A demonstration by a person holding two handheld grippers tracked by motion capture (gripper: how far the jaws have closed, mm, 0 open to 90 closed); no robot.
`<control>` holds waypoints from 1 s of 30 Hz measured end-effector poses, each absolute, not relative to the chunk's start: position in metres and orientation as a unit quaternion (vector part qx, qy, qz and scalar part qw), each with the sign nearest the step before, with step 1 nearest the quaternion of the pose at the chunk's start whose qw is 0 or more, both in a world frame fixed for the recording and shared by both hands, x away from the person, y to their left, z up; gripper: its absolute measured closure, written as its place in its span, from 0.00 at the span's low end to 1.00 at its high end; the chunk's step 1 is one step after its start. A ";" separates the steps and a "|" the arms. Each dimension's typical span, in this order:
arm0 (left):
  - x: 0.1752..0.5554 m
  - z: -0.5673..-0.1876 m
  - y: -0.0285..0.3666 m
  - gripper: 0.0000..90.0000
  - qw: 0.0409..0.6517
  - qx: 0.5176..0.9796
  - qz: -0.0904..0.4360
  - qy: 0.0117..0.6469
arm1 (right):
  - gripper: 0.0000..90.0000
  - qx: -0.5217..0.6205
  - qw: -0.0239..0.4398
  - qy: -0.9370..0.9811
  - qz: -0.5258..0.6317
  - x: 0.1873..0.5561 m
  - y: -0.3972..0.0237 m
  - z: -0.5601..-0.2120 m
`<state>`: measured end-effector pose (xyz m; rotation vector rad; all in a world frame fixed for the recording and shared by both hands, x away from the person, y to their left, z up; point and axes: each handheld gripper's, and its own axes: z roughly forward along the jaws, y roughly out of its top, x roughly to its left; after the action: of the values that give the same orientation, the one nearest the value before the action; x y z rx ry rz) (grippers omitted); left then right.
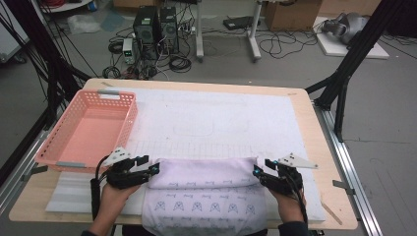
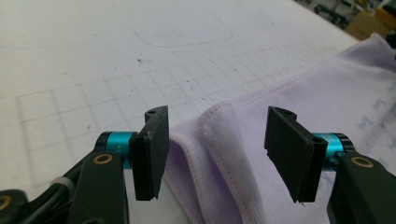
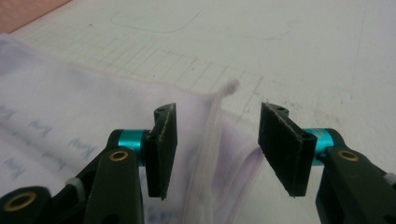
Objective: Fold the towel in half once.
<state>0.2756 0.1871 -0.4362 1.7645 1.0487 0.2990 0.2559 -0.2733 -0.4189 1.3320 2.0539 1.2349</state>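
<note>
At the near edge of the table (image 1: 300, 105) our left gripper (image 1: 153, 170) and right gripper (image 1: 256, 171) stand spread at the two ends of the folded cloth (image 1: 204, 172), pinching nothing. If we pull away carelessly, a jaw may catch the hem and undo the fold.

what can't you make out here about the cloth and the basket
- Near hem of the cloth: high view, cut off by the bottom edge.
- Its printed motifs: too small and blurred in every view.
- Layers under the fold: hidden by the top layer.
- Basket floor nearest the person: hidden by its wall.
</note>
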 end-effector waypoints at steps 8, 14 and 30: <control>0.280 -0.442 0.174 0.93 0.493 0.759 0.127 0.406 | 0.91 0.462 0.186 0.770 0.400 0.278 -0.259 -0.421; 0.257 -0.429 0.189 0.94 0.531 0.741 0.126 0.392 | 0.93 0.439 0.189 0.769 0.425 0.255 -0.269 -0.417; 0.194 -0.433 0.202 0.92 0.537 0.758 0.091 0.358 | 0.93 0.389 0.182 0.793 0.431 0.172 -0.287 -0.415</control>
<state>0.1943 0.2017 -0.4330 1.8052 0.8516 0.2171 0.1722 -0.2872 -0.4150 1.0973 2.2395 1.2173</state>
